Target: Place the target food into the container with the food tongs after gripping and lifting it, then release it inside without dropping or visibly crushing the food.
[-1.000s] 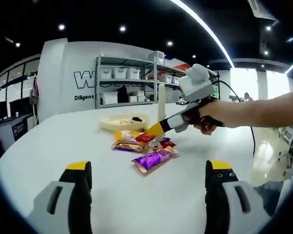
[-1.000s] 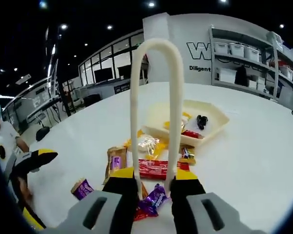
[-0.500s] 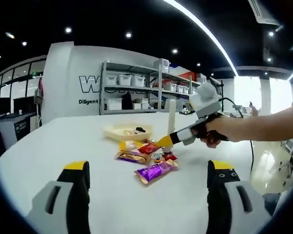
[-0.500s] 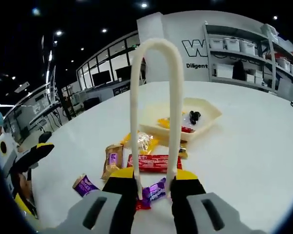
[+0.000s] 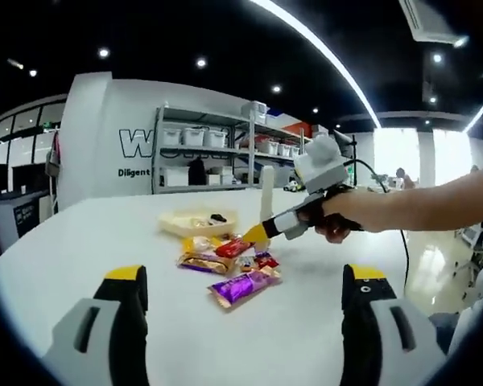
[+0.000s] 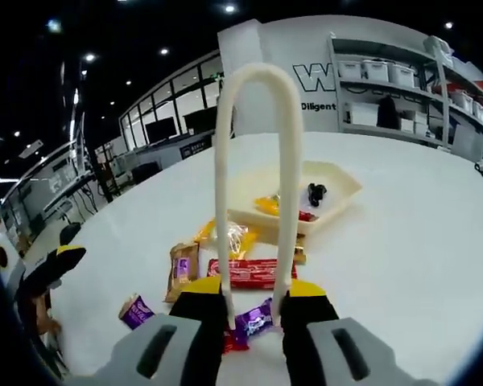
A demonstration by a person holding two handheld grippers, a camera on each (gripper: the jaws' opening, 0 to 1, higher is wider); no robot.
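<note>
Wrapped snacks [image 6: 249, 272] lie just beyond the cream tongs [image 6: 256, 185], whose hidden tips' state I cannot tell, mid-table [image 6: 402, 241]; shelving [image 5: 217, 149] behind.

Left gripper [image 5: 241, 293]: the jaws stand wide apart with nothing between them, rising from the bottom of the left gripper view and level with each other above the bench.

Right gripper [image 6: 253, 299]: the jaws are drawn close together, clamped on the two legs of the food tongs [image 6: 255, 161], which stand up from the jaw tips.

In the left gripper view the right gripper enters from the right, carried in a person's hand [image 5: 338, 215] with a bare forearm extended behind it. The gripper points leftward and slightly downward.
</note>
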